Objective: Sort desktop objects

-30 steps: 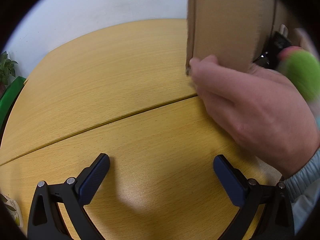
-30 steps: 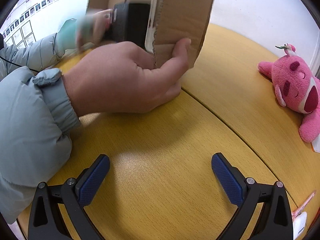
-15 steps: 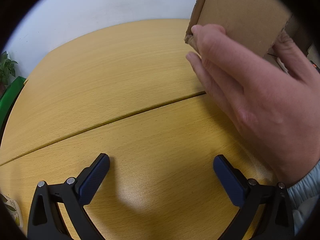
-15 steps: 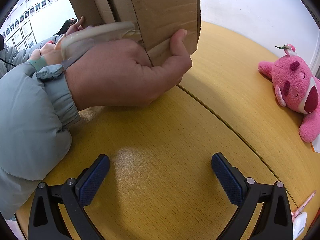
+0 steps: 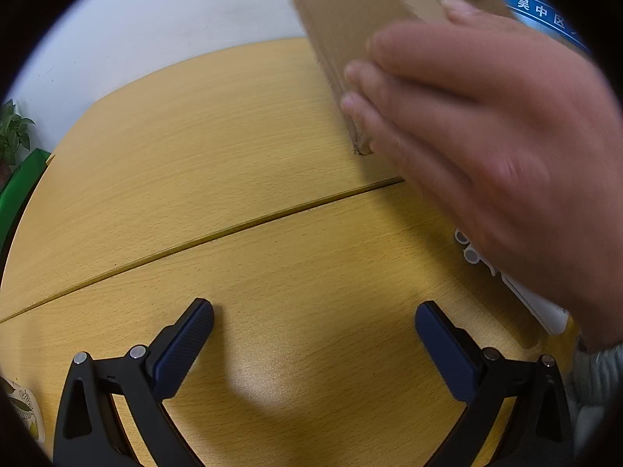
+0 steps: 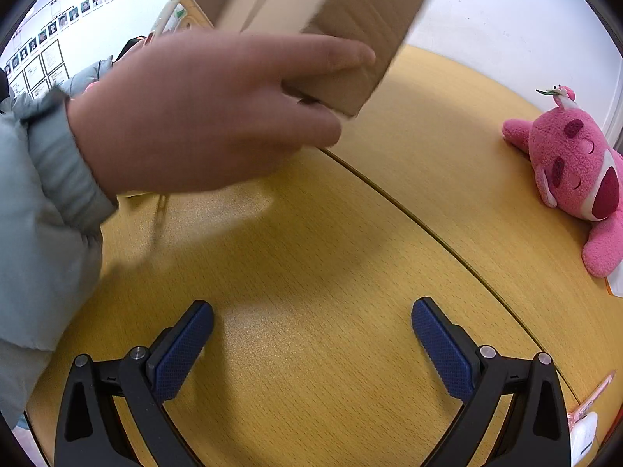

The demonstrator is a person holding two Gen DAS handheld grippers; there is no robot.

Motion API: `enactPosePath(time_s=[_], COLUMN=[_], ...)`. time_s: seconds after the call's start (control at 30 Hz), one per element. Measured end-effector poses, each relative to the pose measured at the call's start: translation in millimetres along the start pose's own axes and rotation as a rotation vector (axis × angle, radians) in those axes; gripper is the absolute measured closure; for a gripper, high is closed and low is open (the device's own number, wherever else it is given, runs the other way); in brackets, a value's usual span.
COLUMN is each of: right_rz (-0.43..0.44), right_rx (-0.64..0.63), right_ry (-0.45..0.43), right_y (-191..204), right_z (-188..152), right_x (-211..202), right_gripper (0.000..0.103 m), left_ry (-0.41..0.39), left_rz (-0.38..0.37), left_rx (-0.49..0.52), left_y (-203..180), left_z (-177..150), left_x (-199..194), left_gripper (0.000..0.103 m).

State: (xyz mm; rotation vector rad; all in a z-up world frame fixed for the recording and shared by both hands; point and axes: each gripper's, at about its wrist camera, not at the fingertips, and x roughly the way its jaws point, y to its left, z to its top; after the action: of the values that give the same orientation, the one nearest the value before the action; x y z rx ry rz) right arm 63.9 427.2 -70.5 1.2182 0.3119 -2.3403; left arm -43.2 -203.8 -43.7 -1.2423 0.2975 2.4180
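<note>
A person's hand (image 5: 486,148) holds a brown cardboard box (image 5: 350,19) tilted above the wooden table (image 5: 194,155). From the right wrist view the same hand (image 6: 202,116) grips the box (image 6: 362,19) by its lower corner. A white object (image 5: 533,303) lies on the table under the hand. My left gripper (image 5: 313,338) rests low over the table, open and empty. The right gripper (image 6: 311,334) is also open with nothing between its fingers. A pink plush toy (image 6: 576,171) lies at the table's right side.
A seam (image 6: 428,229) runs across the round tabletop. A light blue sleeve (image 6: 39,233) fills the left of the right wrist view. A small pink and white item (image 6: 588,424) sits near the right edge. A green plant (image 5: 13,132) stands beyond the table's left edge.
The hand has lifted and tilted the cardboard box further off the table, and a white object now shows beneath it. Both grippers have stayed still and open.
</note>
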Motion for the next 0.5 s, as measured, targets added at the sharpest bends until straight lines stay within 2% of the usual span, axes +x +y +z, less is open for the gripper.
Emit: enactPosePath(time_s=[0.5], right_rz=[-0.009], right_rx=[0.013], right_ry=[-0.001], right_y=[-0.5], right_z=[-0.1], right_x=[0.4], right_gripper=[0.0], left_ry=[-0.001], left_rz=[0.001], left_rx=[0.001], left_y=[-1.6], left_z=[-0.4], left_x=[-0.7], left_gripper=[0.0])
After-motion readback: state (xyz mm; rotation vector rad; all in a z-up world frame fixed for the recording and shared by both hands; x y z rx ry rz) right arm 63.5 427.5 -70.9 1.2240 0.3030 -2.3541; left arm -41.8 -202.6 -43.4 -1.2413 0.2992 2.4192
